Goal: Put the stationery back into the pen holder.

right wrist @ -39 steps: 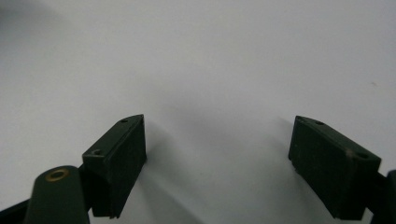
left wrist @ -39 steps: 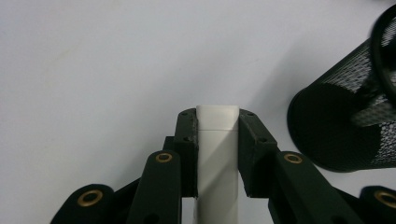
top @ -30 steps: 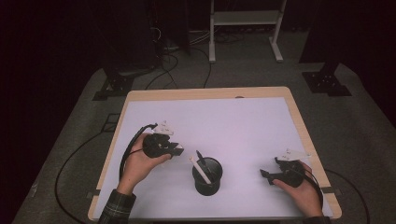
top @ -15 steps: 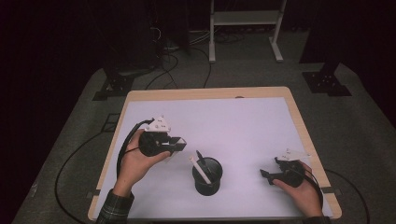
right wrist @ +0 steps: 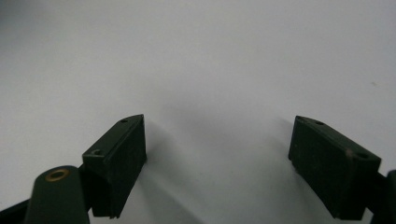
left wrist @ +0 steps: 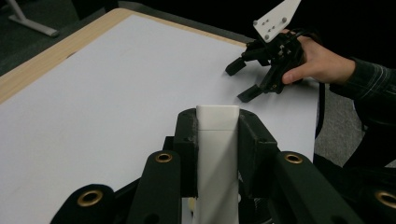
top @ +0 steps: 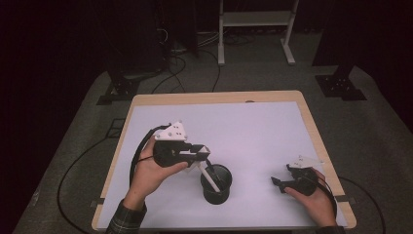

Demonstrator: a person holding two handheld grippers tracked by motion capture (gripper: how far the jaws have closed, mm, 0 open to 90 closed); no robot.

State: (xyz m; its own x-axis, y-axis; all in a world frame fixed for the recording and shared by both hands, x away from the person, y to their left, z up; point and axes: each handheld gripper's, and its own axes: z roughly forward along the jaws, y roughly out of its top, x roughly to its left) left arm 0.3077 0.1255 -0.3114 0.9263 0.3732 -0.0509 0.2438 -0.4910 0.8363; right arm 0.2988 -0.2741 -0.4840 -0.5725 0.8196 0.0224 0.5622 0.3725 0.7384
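- Since the earlier frames, the left gripper (top: 203, 155) has risen off the table and moved toward the black cup (top: 216, 184), while the right gripper (top: 284, 176) has kept its place near the table's right front corner.
- Its jaws are closed tight on a white stick (left wrist: 217, 158), which stands straight up between the two black pads in the left gripper view.
- In the high view, the stick (top: 207, 174) slants from those jaws down into the cup, its lower end inside the rim.
- The cup stands upright on the white table cover (top: 253, 131), near the front edge and between the two hands.
- The right gripper rests low over the cover with its jaws spread wide and nothing between them; in the right gripper view the two pads (right wrist: 122, 158) stand far apart above bare white surface.
- The person's left hand (top: 151, 170) grips the left gripper's body from below; the right hand (top: 316, 200) lies behind the right gripper.
- The table has a pale wooden rim (top: 214, 97) around the white cover.
- Grey carpet (top: 370, 126) surrounds it, with black cables (top: 195, 63) and a white metal stand (top: 255, 29) in the dark room behind.
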